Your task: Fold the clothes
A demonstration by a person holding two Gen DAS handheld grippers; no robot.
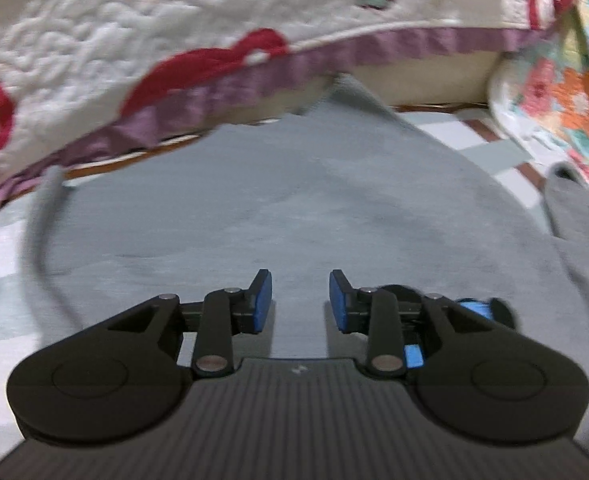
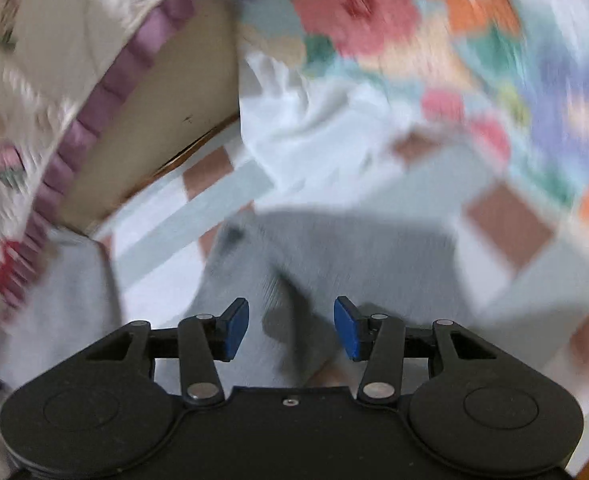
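Grey garment lies spread on the checked sheet beside the quilt | left gripper and right gripper hover over it, jaws parted, empty | fold stage unclear to us | we judge any grasp needs an edge.

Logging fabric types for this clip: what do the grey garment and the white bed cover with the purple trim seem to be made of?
Grey garment: looks like soft matte knit, perhaps fleece or jersey; faint nap, no sheen, limp folds. Blur leaves the weave open.
White bed cover: seems quilted cotton; puffy stitched ridges, red applique shapes. Its purple trim looks like pleated woven cloth.
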